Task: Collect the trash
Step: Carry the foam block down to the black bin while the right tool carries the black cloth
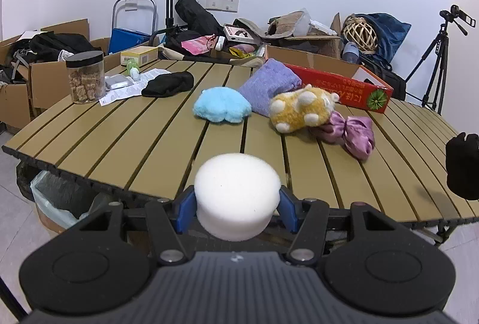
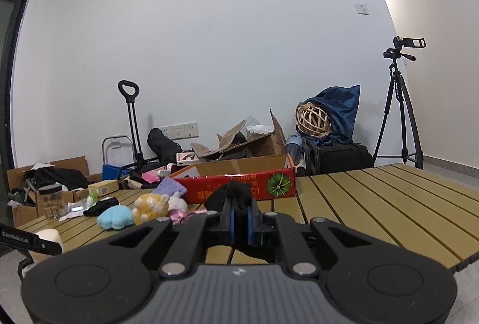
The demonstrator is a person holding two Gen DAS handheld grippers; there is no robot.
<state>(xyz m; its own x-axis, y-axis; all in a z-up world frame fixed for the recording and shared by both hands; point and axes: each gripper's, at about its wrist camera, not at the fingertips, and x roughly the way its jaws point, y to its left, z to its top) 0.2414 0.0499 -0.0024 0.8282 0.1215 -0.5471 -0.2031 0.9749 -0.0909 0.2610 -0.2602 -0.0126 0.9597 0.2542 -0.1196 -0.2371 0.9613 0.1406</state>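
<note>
- "GenRobot.AI" is printed in white letters on a black strap (image 2: 28, 240) seen at the left edge of the right wrist view.
- Yellow characters are printed upside down on the red box (image 1: 344, 86); they cannot be made out.
- A barcode is carried by the yellow carton (image 1: 139, 54); its digits are too small to be read.

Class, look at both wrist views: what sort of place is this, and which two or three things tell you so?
Probably a spare room used as a makeshift recording space, not a lived-in home: a slatted folding table strewn with props, open cardboard boxes of clutter along the bare wall, and a camera on a tripod.
</note>
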